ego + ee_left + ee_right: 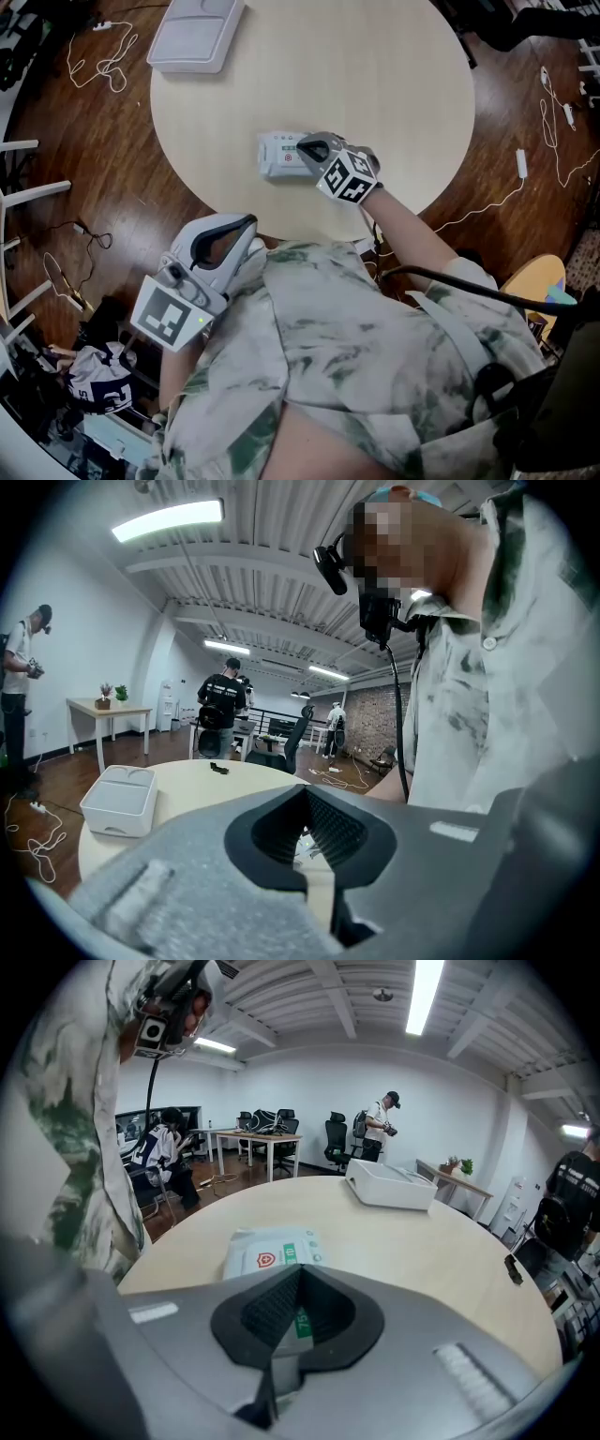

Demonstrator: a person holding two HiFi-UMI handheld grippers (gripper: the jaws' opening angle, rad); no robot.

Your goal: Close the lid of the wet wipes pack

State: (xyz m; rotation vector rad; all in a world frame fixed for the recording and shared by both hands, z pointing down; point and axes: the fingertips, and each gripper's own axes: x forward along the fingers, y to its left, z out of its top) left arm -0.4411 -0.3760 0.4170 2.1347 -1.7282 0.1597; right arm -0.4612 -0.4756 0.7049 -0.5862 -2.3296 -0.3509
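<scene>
Head view: right gripper (pixel 306 146) clenched, tip over the pack (pixel 279 157) on the table (pixel 375 56); nothing pinched. Left gripper (pixel 246 225) clenched too, empty, off the table's near edge.

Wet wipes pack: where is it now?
Head view: the wet wipes pack lies on the round table near the person's edge, with the right gripper at its right end; the white tray sits at the far left edge.
</scene>
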